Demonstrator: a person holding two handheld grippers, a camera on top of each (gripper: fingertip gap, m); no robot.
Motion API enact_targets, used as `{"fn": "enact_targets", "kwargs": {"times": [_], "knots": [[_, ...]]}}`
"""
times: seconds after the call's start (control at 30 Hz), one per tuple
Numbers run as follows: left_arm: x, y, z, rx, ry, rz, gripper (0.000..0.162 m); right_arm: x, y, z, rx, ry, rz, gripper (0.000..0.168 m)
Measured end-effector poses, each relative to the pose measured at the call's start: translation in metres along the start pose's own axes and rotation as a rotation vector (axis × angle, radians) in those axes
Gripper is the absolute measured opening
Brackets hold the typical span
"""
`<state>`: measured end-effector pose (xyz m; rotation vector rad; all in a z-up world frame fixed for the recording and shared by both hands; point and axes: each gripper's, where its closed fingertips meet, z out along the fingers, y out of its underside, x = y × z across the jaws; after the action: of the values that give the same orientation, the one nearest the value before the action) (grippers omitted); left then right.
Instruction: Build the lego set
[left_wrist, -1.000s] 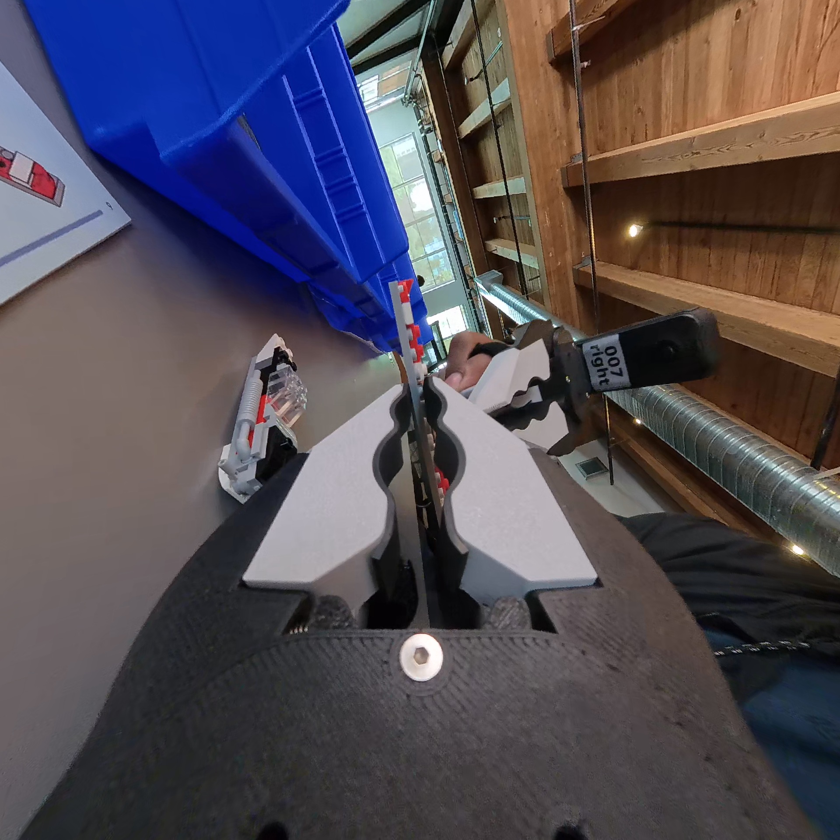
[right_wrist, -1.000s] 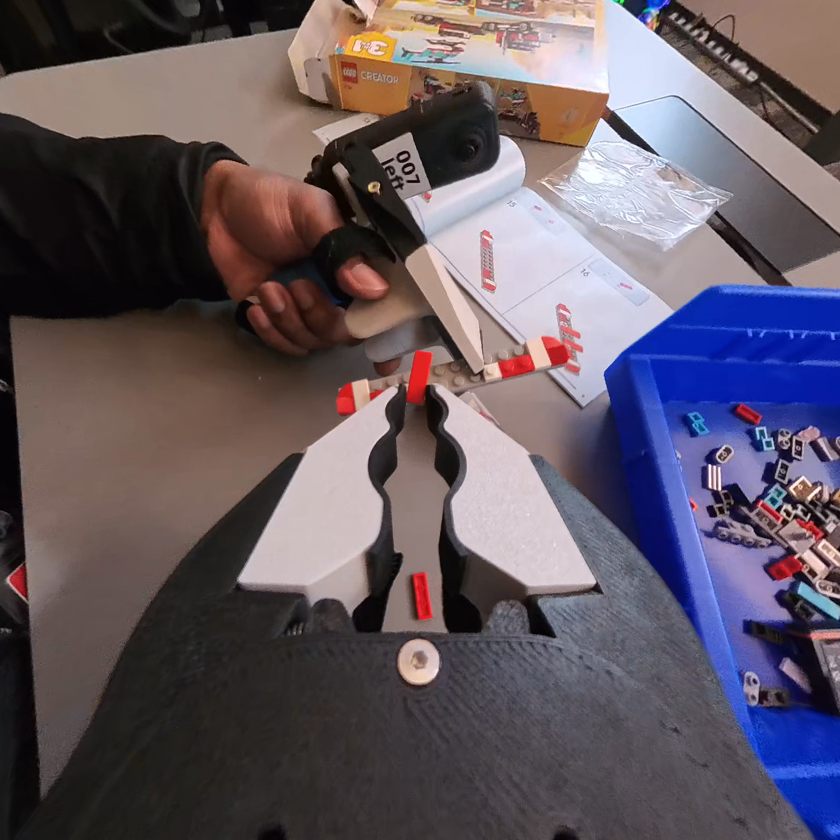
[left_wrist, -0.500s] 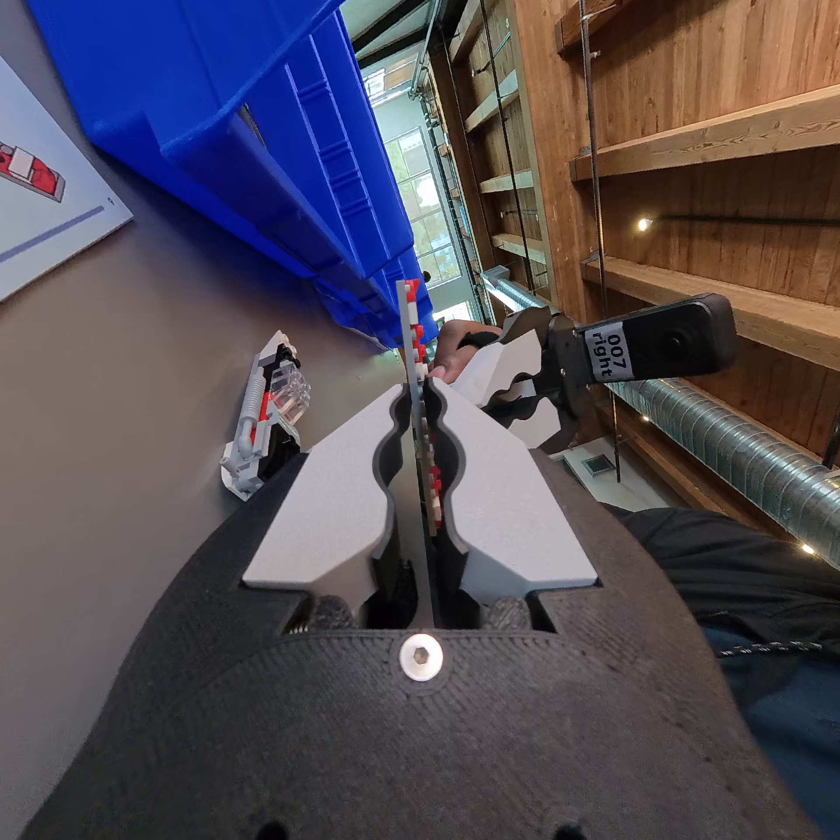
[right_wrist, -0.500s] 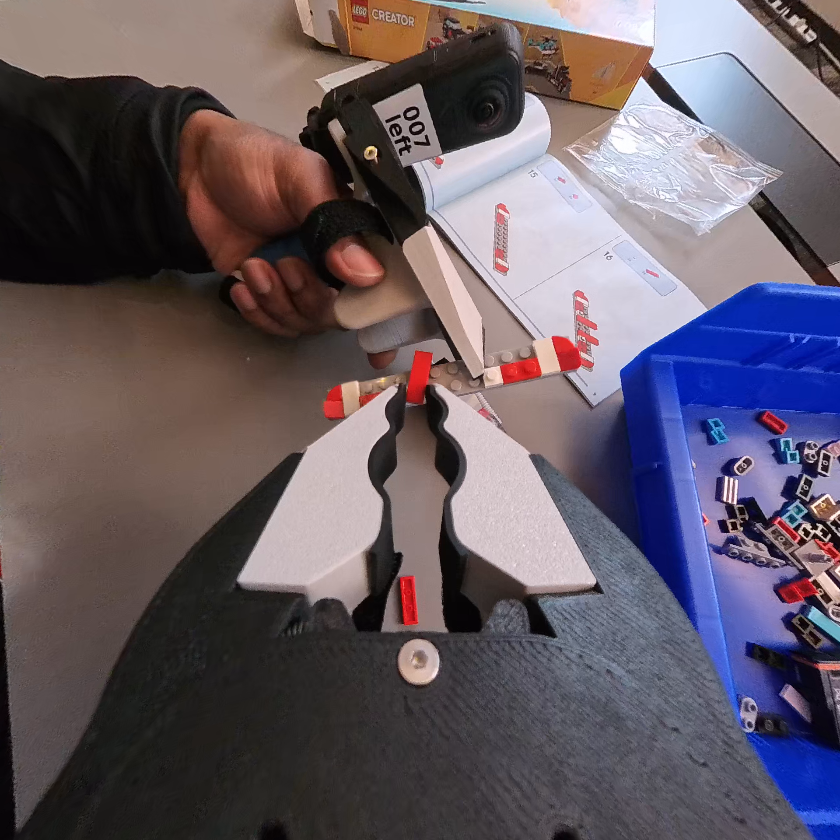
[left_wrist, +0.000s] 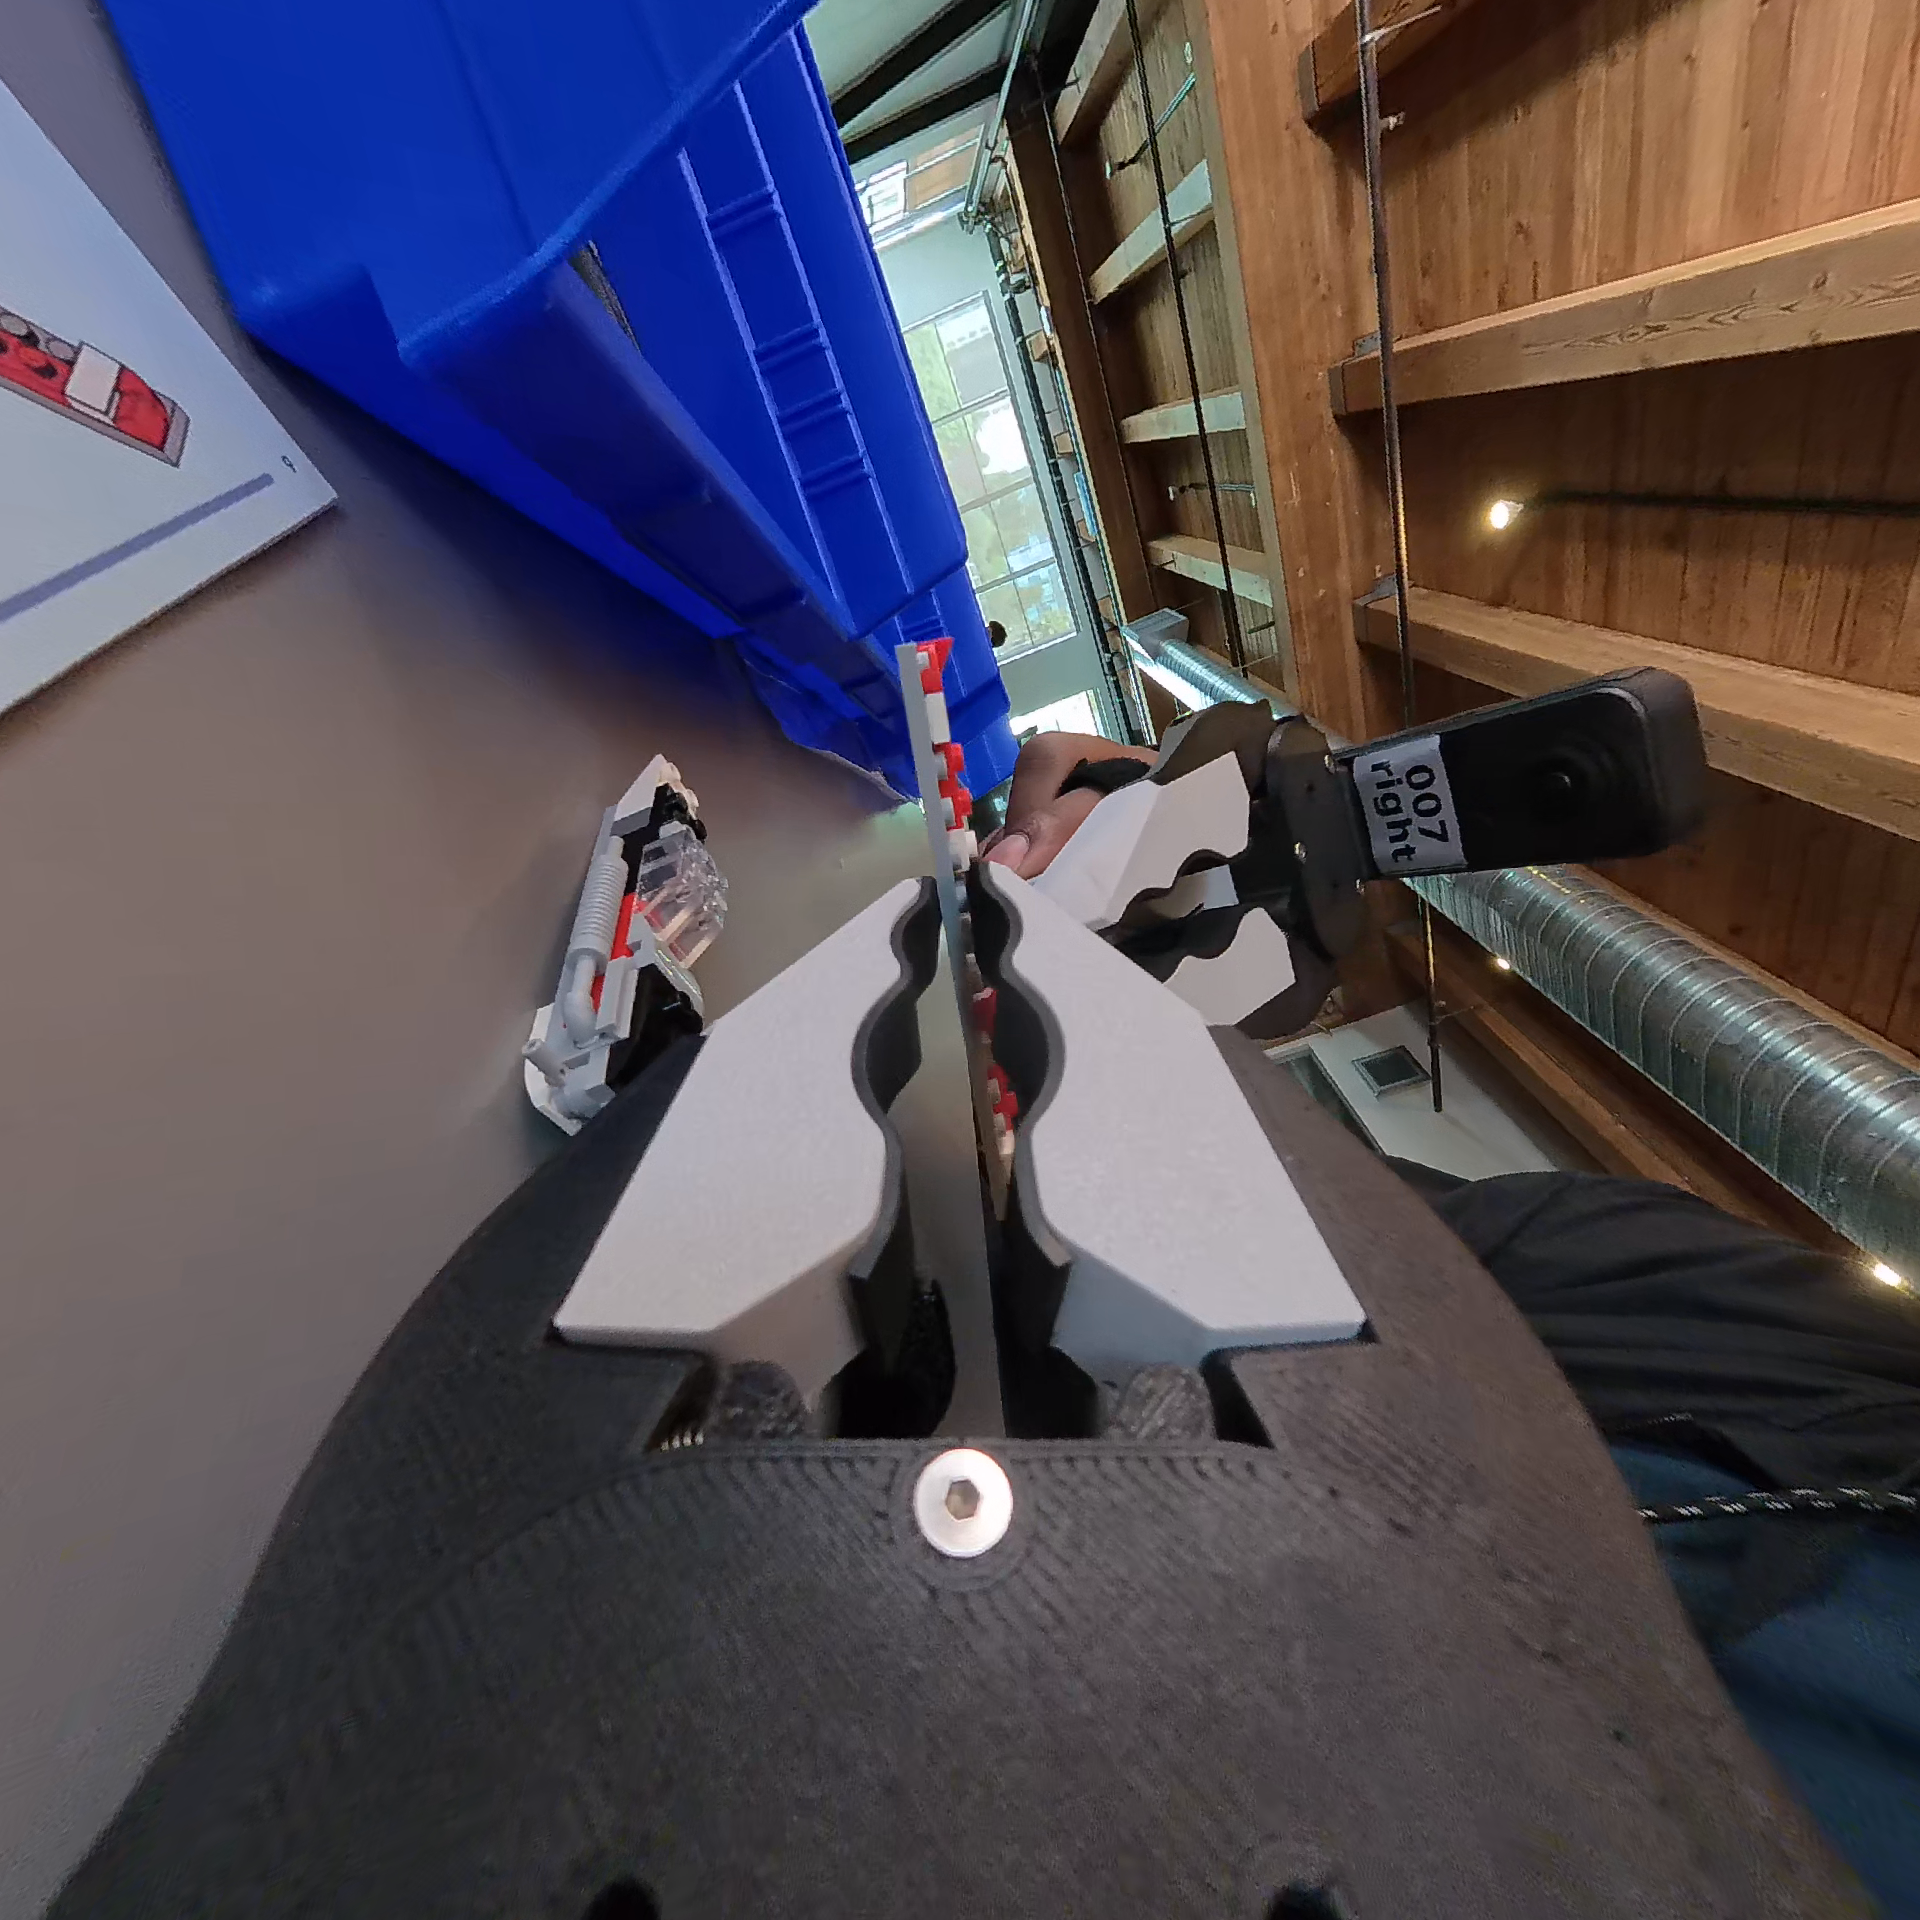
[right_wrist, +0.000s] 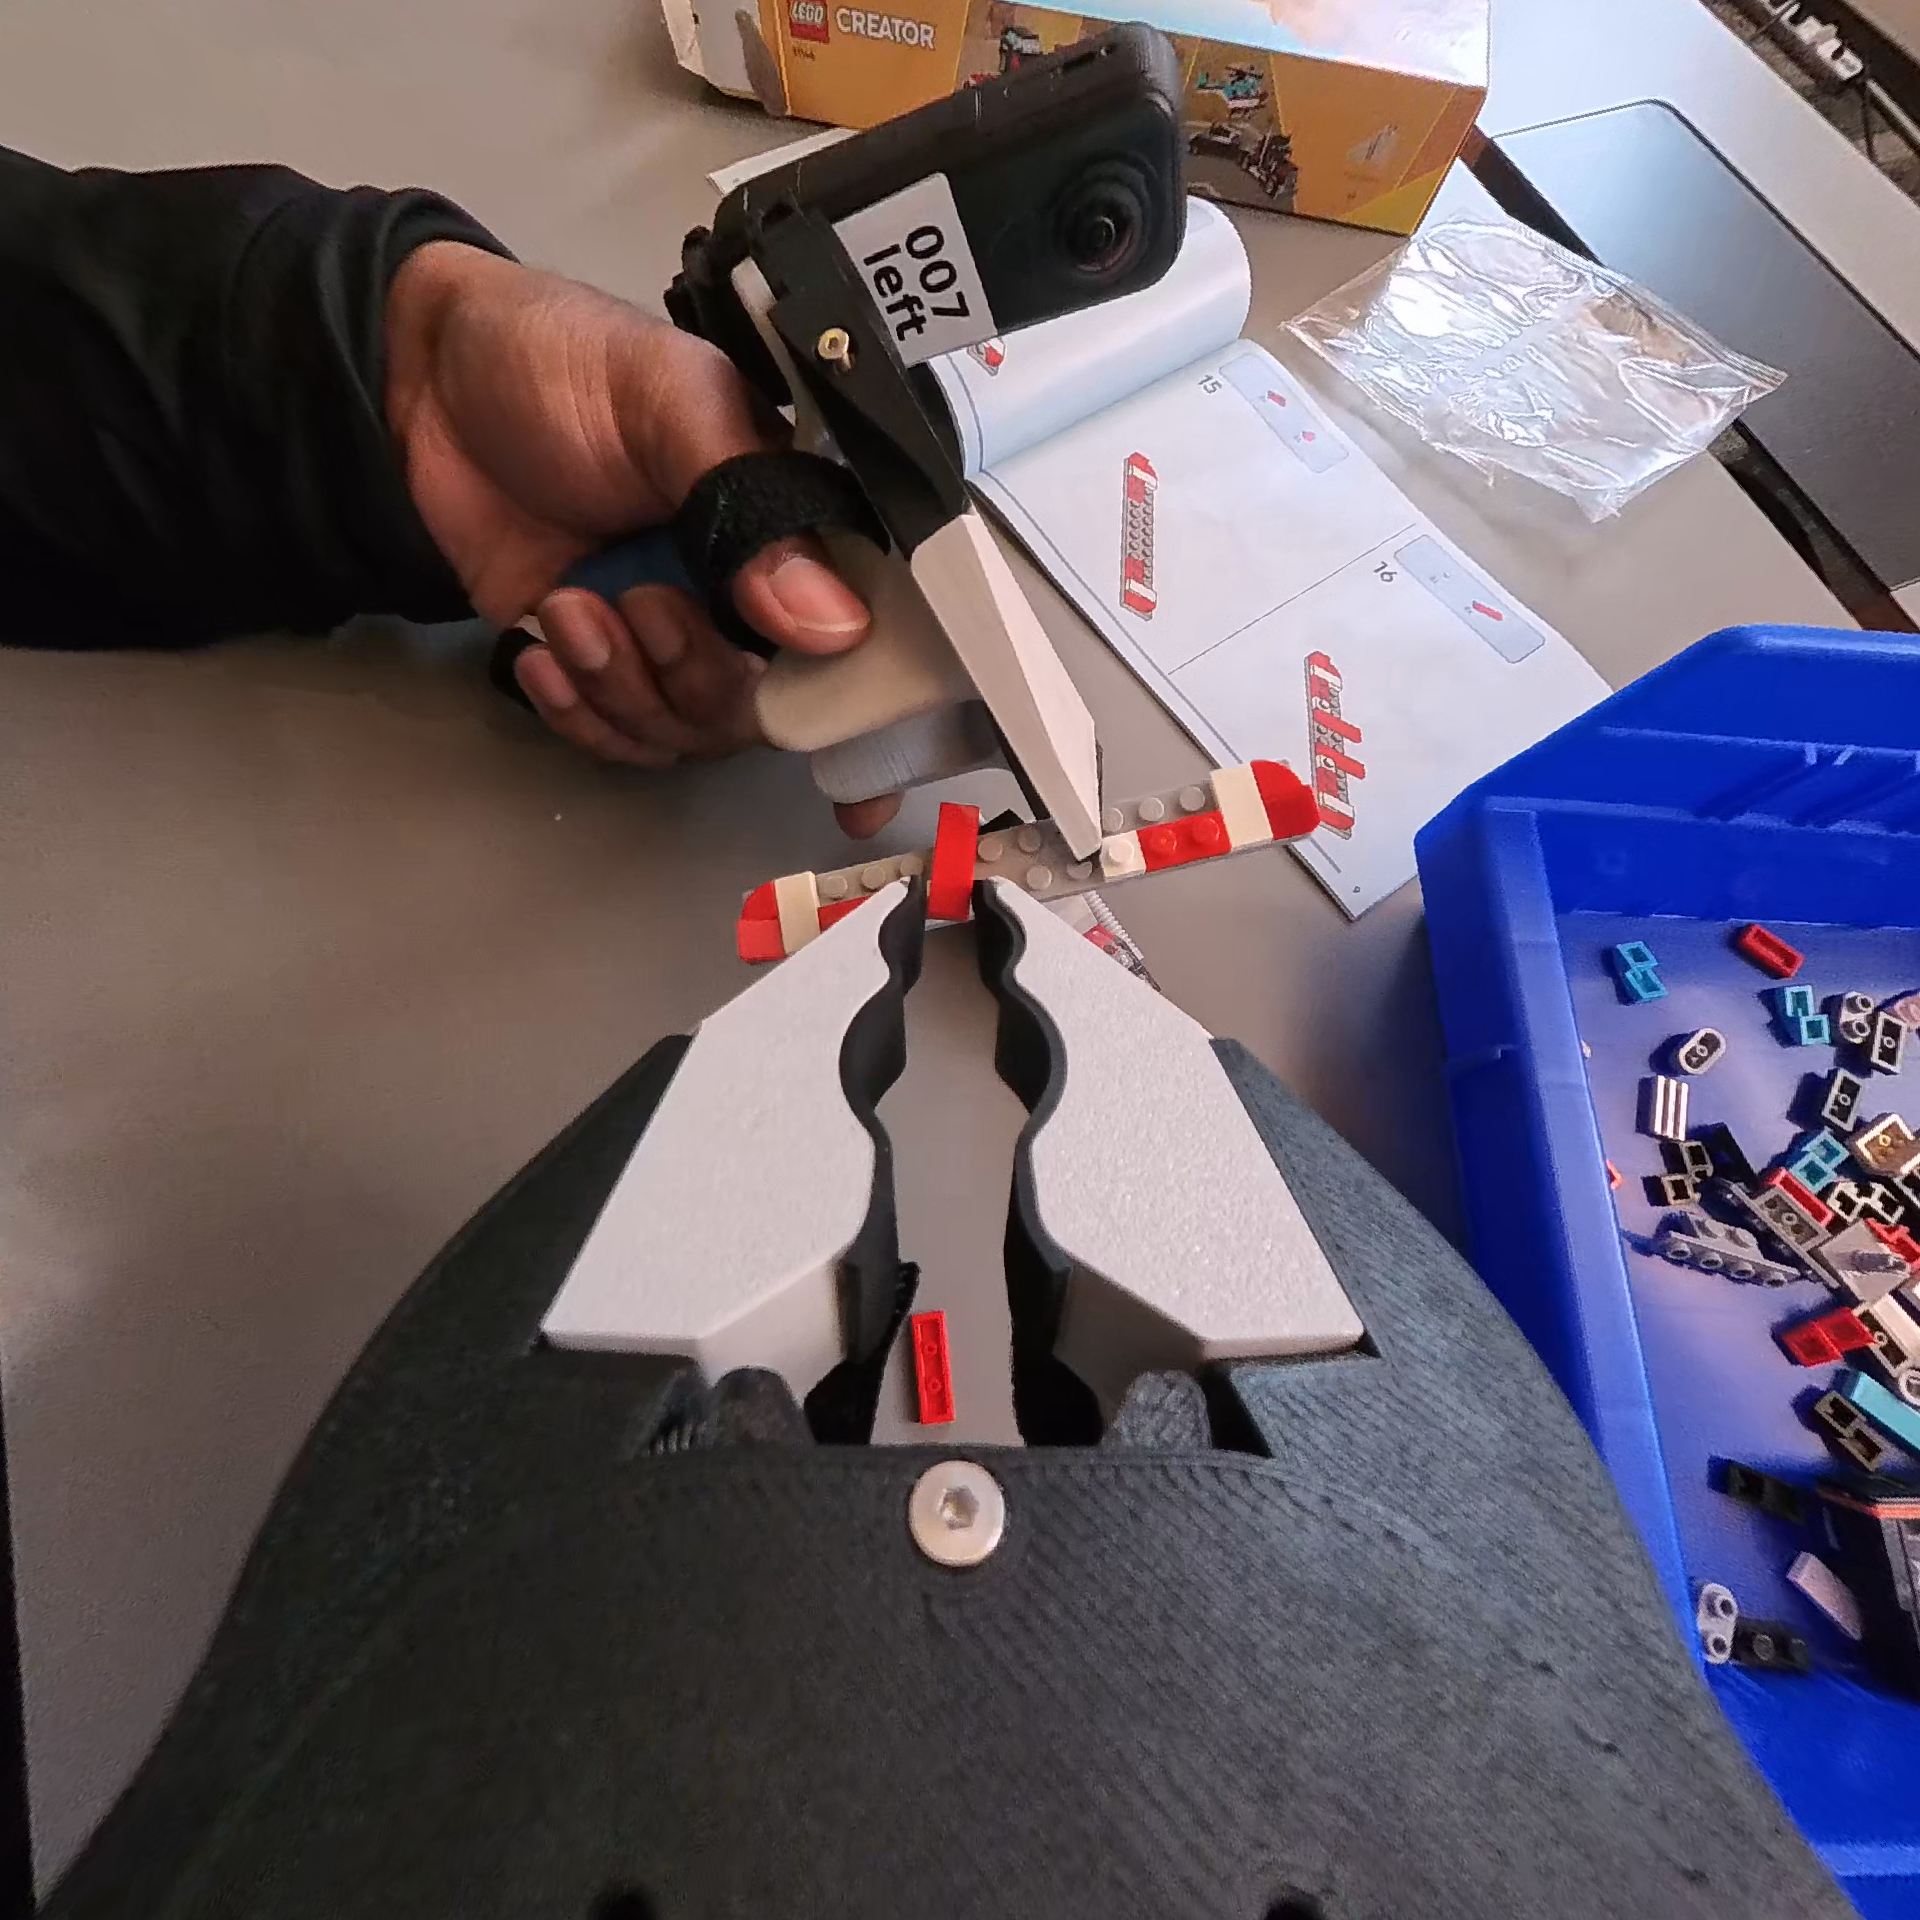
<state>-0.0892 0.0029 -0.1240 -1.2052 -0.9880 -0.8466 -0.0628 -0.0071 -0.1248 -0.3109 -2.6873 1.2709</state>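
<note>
With our left hand-held gripper (right_wrist: 1081, 847) clamping the long grey plate (right_wrist: 1039, 862) steady, we press the red tile (right_wrist: 954, 862), pinched in our right hand-held gripper (right_wrist: 948, 891), squarely onto its studs.

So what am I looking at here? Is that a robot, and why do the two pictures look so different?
No robot: a person holds a hand-held pincer tool in each hand, each with its own camera looking along its two grey fingers. One picture comes from the left tool, tipped on its side, so the table looks like a wall. The other comes from the right tool and looks down on the table.

The left gripper is shut on a long grey lego strip with red and white ends. The right gripper pinches a small red piece, held against that strip.

On the grey table lie an open instruction booklet, the set's box, a clear plastic bag, a blue bin of loose pieces, and a small part-built model.
</note>
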Motion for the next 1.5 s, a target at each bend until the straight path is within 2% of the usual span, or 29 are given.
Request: {"fn": "enact_targets", "kwargs": {"times": [0.87,1.0,1.1,1.27,1.5], "knots": [[-0.001,0.000,0.000,-0.002,-0.007,0.002,0.005,0.002,-0.001,-0.004,0.049,0.006,0.072,0.013],[0.000,0.000,0.000,0.001,-0.004,0.002,0.005,0.005,0.002,-0.012,0.124,0.009,0.233,0.023],[0.001,0.000,0.000,0.001,0.002,0.006,0.005,0.009,0.007,-0.017,0.232,-0.012,0.467,0.028],[0.004,0.002,0.001,-0.008,0.019,0.017,0.005,0.010,0.007,-0.017,0.410,-0.149,0.824,0.032],[0.010,0.004,0.002,-0.017,0.050,0.015,0.005,0.001,-0.001,-0.012,0.431,-0.241,0.897,0.032]]}}
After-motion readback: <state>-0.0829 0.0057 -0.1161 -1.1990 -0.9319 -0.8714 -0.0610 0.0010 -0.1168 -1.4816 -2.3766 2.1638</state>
